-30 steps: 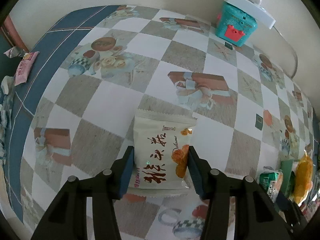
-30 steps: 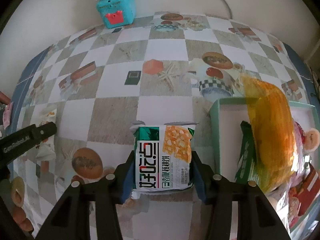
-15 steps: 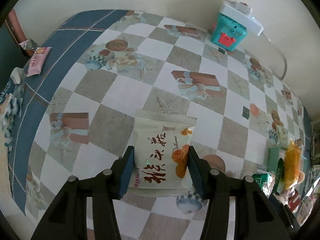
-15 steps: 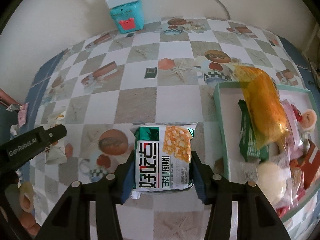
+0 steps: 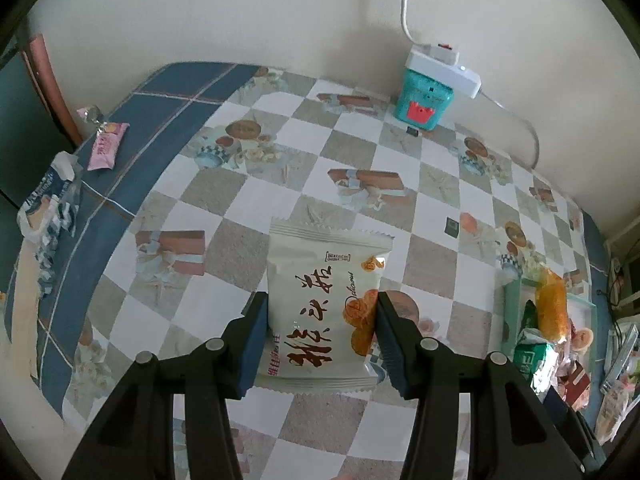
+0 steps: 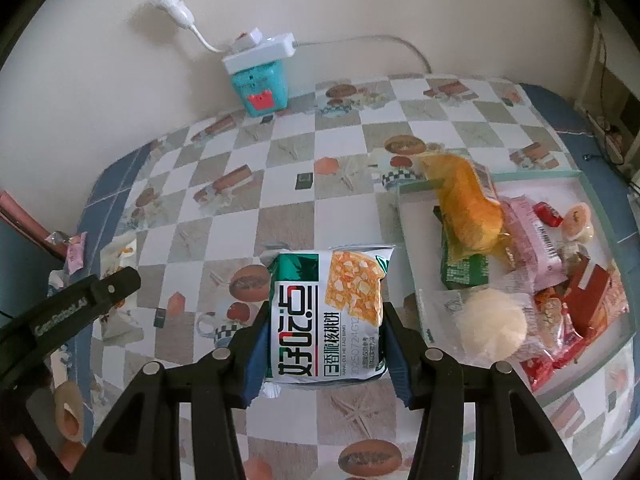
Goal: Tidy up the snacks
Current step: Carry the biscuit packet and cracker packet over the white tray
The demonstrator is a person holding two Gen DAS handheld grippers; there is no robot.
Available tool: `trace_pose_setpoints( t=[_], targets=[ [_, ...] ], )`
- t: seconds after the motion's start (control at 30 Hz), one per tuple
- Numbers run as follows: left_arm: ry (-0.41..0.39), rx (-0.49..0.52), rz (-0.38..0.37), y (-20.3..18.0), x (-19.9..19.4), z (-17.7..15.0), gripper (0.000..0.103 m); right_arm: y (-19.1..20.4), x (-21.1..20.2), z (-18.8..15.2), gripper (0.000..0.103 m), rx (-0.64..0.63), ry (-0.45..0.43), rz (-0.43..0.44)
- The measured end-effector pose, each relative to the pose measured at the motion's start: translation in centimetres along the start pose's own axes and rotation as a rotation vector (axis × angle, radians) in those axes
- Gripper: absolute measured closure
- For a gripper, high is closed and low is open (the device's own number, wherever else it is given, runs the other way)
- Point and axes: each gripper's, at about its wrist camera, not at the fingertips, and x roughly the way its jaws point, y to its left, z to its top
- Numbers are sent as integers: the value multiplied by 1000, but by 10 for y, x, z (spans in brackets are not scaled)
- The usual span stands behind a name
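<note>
1. Currently, left wrist view: left gripper [image 5: 320, 340] clamped on white snack pack [image 5: 326, 308], blue pads pressing both its side edges; pack held clear above checkered tablecloth [image 5: 280, 160]. Pink wrapper [image 5: 106, 146] at far left table edge, teal box [image 5: 424, 100] by the wall.
2. Right wrist view: right gripper [image 6: 324, 344] clamped on green-and-white biscuit pack [image 6: 326, 316], held above the cloth just left of tray [image 6: 592, 184] piled with snacks, orange bag [image 6: 466, 204] on top.
</note>
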Motion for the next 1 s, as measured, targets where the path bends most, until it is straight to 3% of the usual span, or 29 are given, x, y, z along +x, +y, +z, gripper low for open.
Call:
trace_pose_setpoints(
  t=[0.3, 0.5, 1.0],
  targets=[
    [-22, 18, 45, -11, -6, 2, 50, -22, -7, 10, 50, 39, -33, 1],
    [-49, 80, 45, -38, -16, -1, 50, -58, -17, 21, 50, 125, -65, -9],
    [-77, 218, -55, -123, -35, -22, 50, -162, -37, 28, 50, 356, -116, -33]
  ],
)
